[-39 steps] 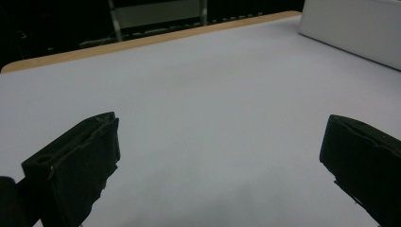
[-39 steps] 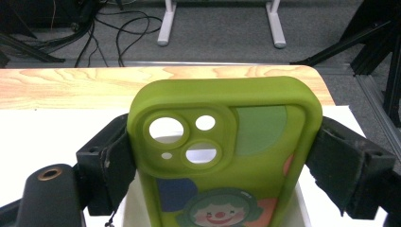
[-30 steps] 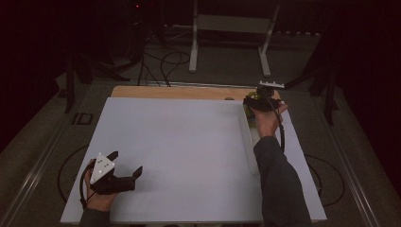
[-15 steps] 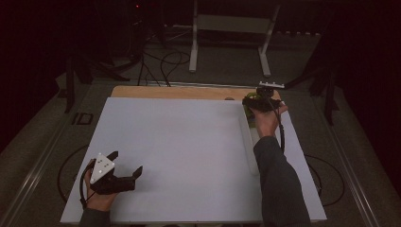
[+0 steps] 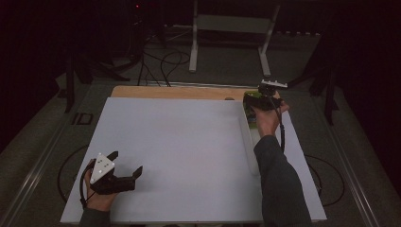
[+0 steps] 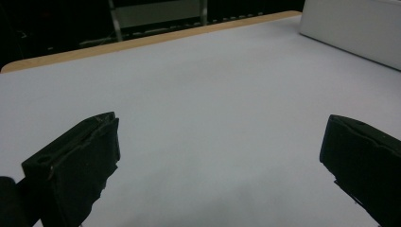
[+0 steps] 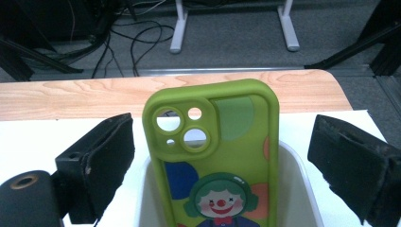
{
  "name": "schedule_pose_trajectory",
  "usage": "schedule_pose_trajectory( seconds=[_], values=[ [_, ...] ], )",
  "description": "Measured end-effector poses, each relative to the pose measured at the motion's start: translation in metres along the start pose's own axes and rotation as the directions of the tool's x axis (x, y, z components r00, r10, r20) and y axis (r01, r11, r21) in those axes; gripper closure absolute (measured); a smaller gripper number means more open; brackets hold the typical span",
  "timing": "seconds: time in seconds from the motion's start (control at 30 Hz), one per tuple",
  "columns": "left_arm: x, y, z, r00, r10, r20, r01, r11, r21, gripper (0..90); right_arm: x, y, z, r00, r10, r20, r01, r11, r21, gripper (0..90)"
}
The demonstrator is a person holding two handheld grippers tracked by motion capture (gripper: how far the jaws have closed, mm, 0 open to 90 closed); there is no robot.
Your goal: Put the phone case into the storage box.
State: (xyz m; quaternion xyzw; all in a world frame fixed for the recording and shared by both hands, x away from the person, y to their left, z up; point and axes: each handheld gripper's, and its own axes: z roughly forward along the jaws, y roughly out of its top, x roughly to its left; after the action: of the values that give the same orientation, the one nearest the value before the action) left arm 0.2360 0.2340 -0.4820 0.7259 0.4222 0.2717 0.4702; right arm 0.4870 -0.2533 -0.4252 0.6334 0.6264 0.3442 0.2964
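We see phone case (image 7: pixel 222 156) of smooth matt green rubbery plastic; white bin (image 7: pixel 302 189) glossy plastic; tabletop (image 7: pixel 71 97) edge pale grained wood.

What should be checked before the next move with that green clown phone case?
1. Right gripper jaws have just been opening and stand apart from the green phone case: ok.
2. Case leans upright in the white bin: ok.
3. Case resting firmly on the bin's bottom: cannot tell.
4. Left gripper jaws open with nothing between them: ok.
5. Left gripper over bare white tabletop, far from the bin: ok.
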Motion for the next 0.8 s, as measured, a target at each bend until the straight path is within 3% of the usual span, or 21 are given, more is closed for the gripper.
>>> schedule_pose_trajectory(
  seconds=[0.6,0.8],
  values=[
    [-0.001,0.0,0.001,1.0,0.002,0.001,-0.002,1.0,0.001,0.0,0.002,0.005,-0.016,0.9986,-0.01,-0.051,0.008,0.999,-0.039,7.8],
    [-0.001,0.0,0.002,1.0,0.002,0.003,-0.002,1.0,0.001,0.0,0.006,0.002,-0.018,0.9967,-0.044,-0.068,0.043,0.999,-0.027,7.9]
  ],
)
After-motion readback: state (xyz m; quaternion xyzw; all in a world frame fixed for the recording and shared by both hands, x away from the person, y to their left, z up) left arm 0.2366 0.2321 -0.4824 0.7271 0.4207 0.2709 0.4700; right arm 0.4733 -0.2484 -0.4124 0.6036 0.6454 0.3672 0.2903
